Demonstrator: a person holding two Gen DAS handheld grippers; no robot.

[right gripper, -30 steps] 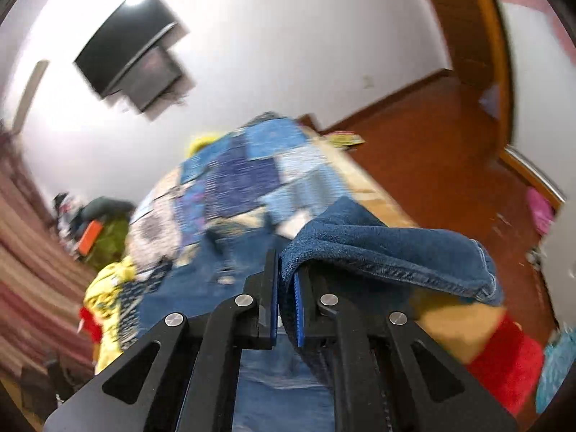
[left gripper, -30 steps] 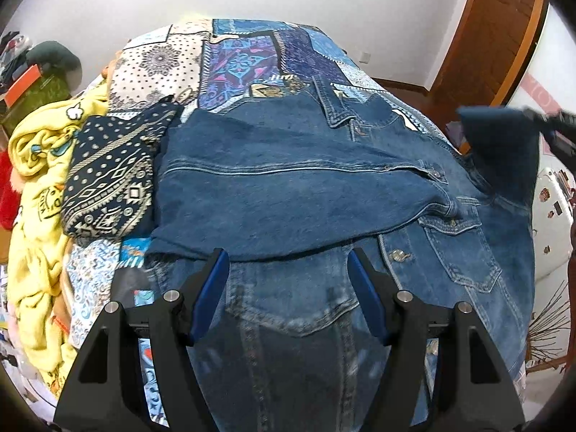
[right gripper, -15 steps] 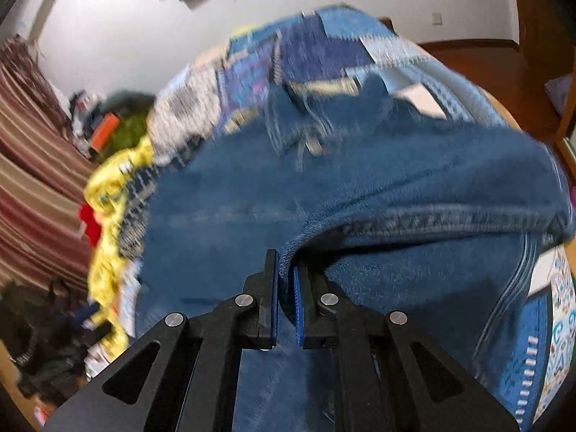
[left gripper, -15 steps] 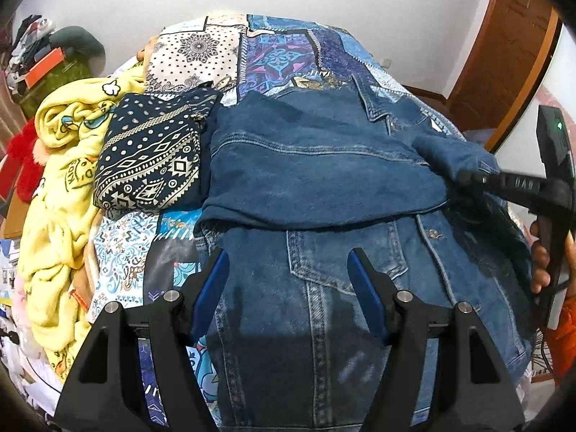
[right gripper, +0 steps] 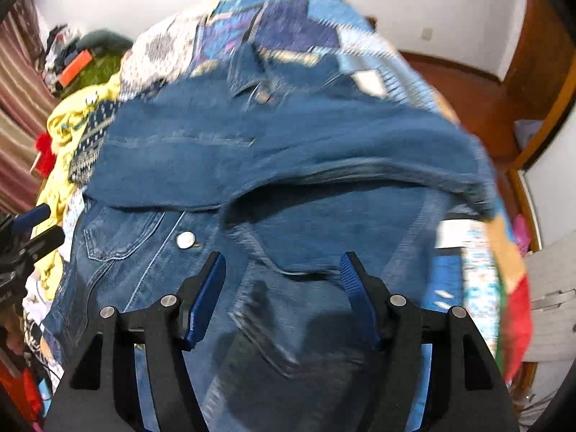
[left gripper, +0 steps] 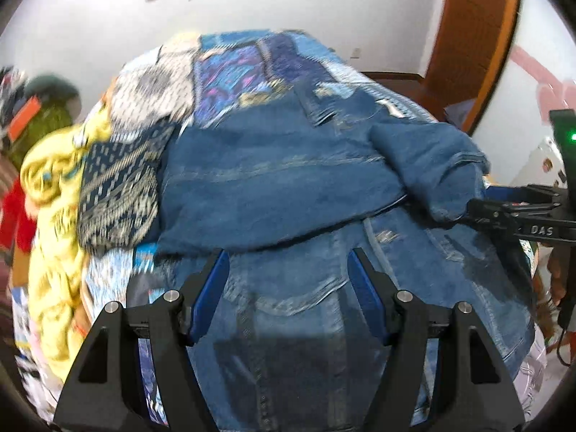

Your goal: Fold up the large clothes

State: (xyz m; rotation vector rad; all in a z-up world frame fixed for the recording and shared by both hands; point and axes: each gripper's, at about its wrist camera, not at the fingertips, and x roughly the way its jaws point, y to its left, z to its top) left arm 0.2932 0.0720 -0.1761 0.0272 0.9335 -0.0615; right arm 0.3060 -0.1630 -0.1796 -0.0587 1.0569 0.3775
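On the bed [left gripper: 230, 68], spread over a patchwork quilt [right gripper: 295, 25], lies a blue denim jacket [left gripper: 288, 187] with its front up and collar [right gripper: 248, 72] toward the far wall. Both sleeves are folded across the chest: one runs flat across the jacket toward the left edge, and the other sleeve [left gripper: 428, 158] lies over the right shoulder area with its cuff draped near the right edge of the bed. The left gripper [left gripper: 288, 288] hovers above the lower front of the jacket, its blue-padded jaws set well apart with only denim below them and nothing pinched. The right gripper [right gripper: 282, 288] also hangs over the jacket, near a metal button [right gripper: 185, 240] and chest pocket; its jaws have just been opening and now stand wide, with no cloth caught between the pads. From the left wrist view the right gripper shows at the right edge, its tips just beside the folded sleeve's cuff; whether they touch it cannot be told through the blur. A dark patterned cloth [left gripper: 118, 194] lies folded just left of the jacket, and beyond it a yellow blanket [left gripper: 54, 223] is bunched along the bed's left side. A wooden door [left gripper: 471, 46] stands at the far right.
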